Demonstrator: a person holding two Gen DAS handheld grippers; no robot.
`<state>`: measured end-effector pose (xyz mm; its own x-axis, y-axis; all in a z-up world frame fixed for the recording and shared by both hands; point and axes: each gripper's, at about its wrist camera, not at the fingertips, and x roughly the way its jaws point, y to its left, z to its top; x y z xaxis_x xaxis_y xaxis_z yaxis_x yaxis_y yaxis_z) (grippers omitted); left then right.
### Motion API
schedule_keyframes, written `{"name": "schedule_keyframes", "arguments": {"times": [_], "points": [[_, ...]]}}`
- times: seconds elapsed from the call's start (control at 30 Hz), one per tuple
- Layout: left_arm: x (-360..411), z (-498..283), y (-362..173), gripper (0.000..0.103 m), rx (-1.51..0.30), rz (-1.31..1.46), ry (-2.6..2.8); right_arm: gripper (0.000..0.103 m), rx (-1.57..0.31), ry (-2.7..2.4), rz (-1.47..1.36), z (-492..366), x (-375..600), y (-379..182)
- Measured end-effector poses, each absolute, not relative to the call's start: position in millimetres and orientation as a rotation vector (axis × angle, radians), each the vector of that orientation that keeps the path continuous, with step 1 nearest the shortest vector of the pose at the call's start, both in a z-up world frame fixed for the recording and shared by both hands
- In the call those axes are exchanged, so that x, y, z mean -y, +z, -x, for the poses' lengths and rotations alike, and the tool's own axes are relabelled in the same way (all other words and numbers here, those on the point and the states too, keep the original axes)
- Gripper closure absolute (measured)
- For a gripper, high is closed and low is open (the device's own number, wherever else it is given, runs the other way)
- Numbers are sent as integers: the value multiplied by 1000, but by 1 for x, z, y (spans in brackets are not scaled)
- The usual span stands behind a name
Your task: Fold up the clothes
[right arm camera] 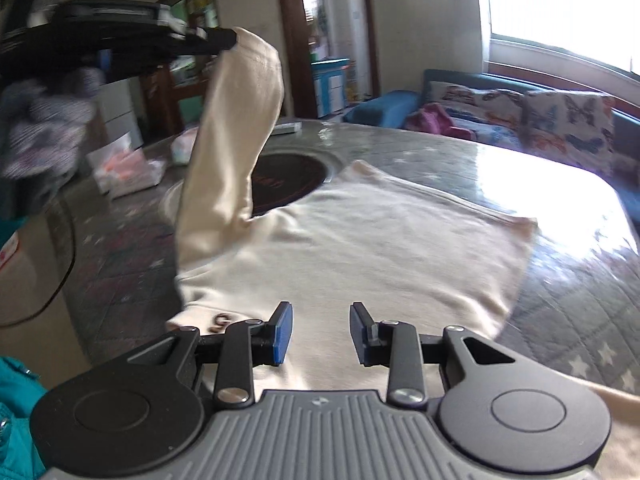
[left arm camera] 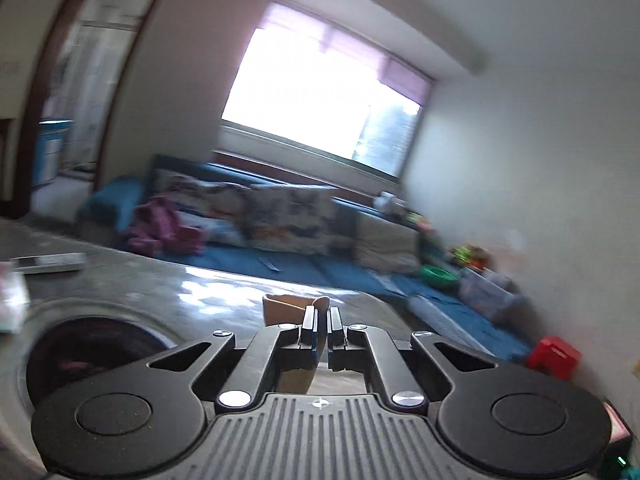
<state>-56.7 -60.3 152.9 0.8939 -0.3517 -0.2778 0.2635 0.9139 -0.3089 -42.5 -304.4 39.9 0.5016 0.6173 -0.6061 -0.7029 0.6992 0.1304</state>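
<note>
Fingers: left gripper [left arm camera: 322, 322] pinches cream shirt [right arm camera: 360, 248] sleeve [right arm camera: 236, 128], lifted at ten o'clock; right gripper [right arm camera: 321, 330] spread, empty. Shirt body flat on bench [right arm camera: 560, 312]. Soft, light, limp; grip hems.

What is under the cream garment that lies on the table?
Under the cream garment lies the grey table with a star pattern. The garment's far left edge also covers part of a dark round inset. Anything else beneath the cloth is hidden.
</note>
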Motion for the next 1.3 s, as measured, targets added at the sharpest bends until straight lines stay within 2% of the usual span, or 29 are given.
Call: {"name": "schedule_keyframes", "arguments": {"times": [0.17, 0.37, 0.47, 0.53, 0.67, 0.83, 1.3], "points": [[104, 55, 112, 96, -479, 181, -469, 72, -711, 726, 70, 37, 328, 30], [96, 70, 74, 94, -583, -13, -436, 72, -737, 695, 57, 43, 346, 24], [77, 81, 60, 85, -617, -93, -368, 72, -733, 694, 49, 41, 347, 24], [63, 88, 51, 74, -632, -143, -325, 72, -734, 694, 41, 36, 344, 23], [47, 95, 41, 69, -657, -195, -308, 72, -737, 693, 26, 29, 338, 23], [39, 92, 32, 69, -666, -223, -299, 72, -739, 672, -54, 14, 342, 27], [39, 99, 23, 69, -621, -349, -343, 72, -771, 641, 122, 7, 322, 8]]}}
